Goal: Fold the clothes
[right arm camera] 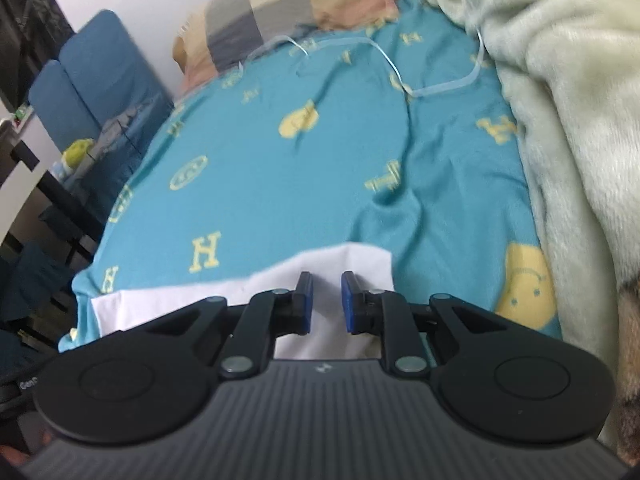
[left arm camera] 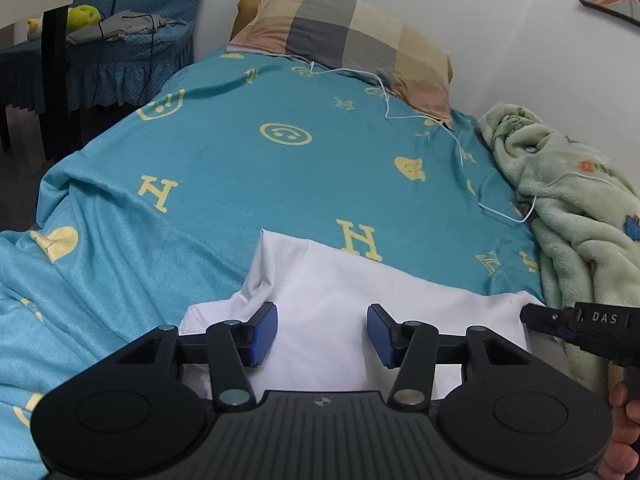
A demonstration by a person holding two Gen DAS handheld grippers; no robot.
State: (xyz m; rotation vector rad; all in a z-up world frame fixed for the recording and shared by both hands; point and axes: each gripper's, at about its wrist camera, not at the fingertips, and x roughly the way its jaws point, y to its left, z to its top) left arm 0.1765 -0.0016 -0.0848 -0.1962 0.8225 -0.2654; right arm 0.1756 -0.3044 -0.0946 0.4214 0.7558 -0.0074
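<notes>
A white garment (left arm camera: 340, 300) lies flat on the teal bedsheet (left arm camera: 280, 168) at the near end of the bed. My left gripper (left arm camera: 322, 334) is open above its left part, jaws wide apart, holding nothing. The right gripper's black tip (left arm camera: 568, 322) shows at the garment's right edge in the left wrist view. In the right wrist view the right gripper (right arm camera: 326, 304) is open with a narrower gap, over the garment's right corner (right arm camera: 352, 264). The garment stretches left towards the bed edge (right arm camera: 120, 308).
A checked pillow (left arm camera: 344, 36) lies at the head of the bed by the white wall. A light green fleece blanket (left arm camera: 568, 200) is heaped along the right side. A thin pale cord (left arm camera: 460, 140) runs across the sheet. A blue-covered chair (left arm camera: 120, 52) stands left of the bed.
</notes>
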